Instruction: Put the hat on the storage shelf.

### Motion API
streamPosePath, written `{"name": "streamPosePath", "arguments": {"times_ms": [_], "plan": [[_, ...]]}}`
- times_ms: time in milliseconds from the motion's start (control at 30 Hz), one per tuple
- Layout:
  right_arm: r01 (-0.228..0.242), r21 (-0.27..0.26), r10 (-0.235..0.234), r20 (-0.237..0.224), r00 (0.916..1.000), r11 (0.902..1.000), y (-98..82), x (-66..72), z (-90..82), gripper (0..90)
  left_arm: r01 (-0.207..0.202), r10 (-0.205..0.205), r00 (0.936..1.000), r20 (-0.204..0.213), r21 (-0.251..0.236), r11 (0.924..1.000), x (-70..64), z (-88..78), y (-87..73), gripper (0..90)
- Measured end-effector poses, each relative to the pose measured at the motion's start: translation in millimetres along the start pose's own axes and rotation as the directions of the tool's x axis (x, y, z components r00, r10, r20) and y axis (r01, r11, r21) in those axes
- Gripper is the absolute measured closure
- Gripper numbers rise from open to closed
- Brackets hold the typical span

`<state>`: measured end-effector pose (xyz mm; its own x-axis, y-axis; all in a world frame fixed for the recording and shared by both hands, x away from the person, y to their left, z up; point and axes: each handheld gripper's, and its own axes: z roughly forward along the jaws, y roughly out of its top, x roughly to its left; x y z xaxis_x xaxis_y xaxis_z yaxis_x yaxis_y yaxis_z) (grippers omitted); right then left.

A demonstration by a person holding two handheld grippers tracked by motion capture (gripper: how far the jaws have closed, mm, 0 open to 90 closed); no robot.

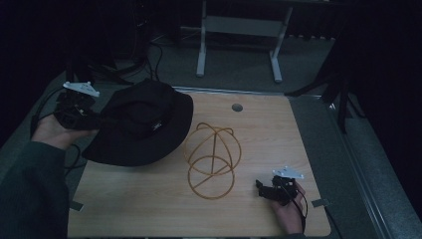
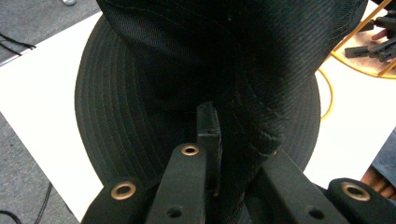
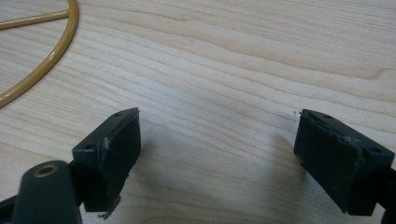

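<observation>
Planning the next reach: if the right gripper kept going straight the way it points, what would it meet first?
Most likely the yellow wire hat stand. The right gripper, open, points left across the table toward its base ring, though that ring sits slightly off-line.

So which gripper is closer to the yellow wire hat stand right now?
Right. The right gripper sits open on the table beside the wire stand; the left gripper is farther off, clamped on the black hat.

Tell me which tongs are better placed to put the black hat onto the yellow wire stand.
Left. The left tongs are already shut on the black bucket hat, lifted beside the yellow wire hat stand. The right tongs rest open and empty on the wooden table.
</observation>
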<state>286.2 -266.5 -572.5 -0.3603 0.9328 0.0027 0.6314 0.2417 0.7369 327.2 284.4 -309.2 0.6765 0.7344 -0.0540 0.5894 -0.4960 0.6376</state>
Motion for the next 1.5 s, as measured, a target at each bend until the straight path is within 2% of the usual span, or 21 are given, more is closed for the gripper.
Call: {"name": "streamPosePath", "arguments": {"times_ms": [400,667,800,1267,1400,1500], "plan": [[-0.001,0.000,0.001,0.000,1.0000,1.0000,0.0,0.1,0.0,14.6,0.009,-0.009,0.9997,-0.024,-0.027,0.9996,-2.1,-10.9,5.5,88.4],[-0.001,0.000,0.001,0.000,1.0000,1.0000,0.0,0.2,-0.1,14.6,0.006,-0.007,0.9998,-0.016,-0.049,0.9988,-4.4,-18.2,10.2,88.3],[0.001,0.001,-0.001,0.000,1.0000,1.0000,-0.1,0.1,-0.2,14.6,0.011,-0.010,0.9999,0.008,-0.064,0.9979,-5.1,-20.8,12.6,88.4],[0.003,0.003,-0.003,-0.002,1.0000,1.0000,-0.1,0.0,-0.5,14.6,-0.014,0.020,0.9966,0.080,-0.069,0.9975,-11.5,-25.1,25.0,88.4],[0.004,0.003,-0.004,-0.001,1.0000,1.0000,-0.2,0.0,-0.5,14.6,-0.013,0.022,0.9934,0.112,-0.076,0.9970,-13.5,-26.7,29.2,88.4],[0.005,0.003,-0.005,-0.001,1.0000,1.0000,-0.2,-0.1,-0.5,14.6,-0.011,0.024,0.9885,0.149,-0.091,0.9958,-13.9,-28.7,32.2,88.3]]}}
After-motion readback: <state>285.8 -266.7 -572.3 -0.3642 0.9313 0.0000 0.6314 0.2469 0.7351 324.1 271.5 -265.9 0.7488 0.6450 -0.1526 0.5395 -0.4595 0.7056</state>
